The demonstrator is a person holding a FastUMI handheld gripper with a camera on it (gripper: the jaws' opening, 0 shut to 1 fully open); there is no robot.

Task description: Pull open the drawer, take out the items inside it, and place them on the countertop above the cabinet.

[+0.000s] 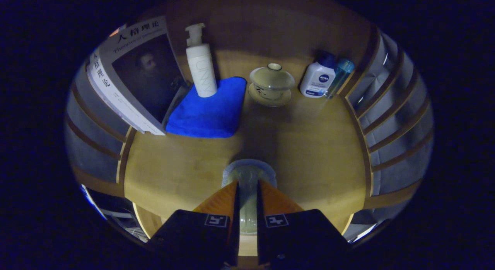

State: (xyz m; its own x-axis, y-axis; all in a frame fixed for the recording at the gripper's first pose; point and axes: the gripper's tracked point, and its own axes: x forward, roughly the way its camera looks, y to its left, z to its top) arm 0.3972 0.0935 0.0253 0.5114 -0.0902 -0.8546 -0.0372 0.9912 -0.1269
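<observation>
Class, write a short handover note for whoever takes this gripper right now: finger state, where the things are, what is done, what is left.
Gripper: fingers closed on a clear glass cup, held over the wooden countertop.
Ahead on the countertop: blue cloth with a white pump bottle on it, a book leaning beside them, a lidded tea bowl, and two small bottles.
Done: cup is at the countertop.
Left: set it down, release, then check the drawer for more.

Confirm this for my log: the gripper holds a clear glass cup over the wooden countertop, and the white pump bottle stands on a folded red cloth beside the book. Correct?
Not quite. The cloth under the white pump bottle is blue, not red, as the gripper view shows. The rest stands: the gripper holds a clear glass cup over the wooden countertop, and the bottle stands beside the book.
</observation>
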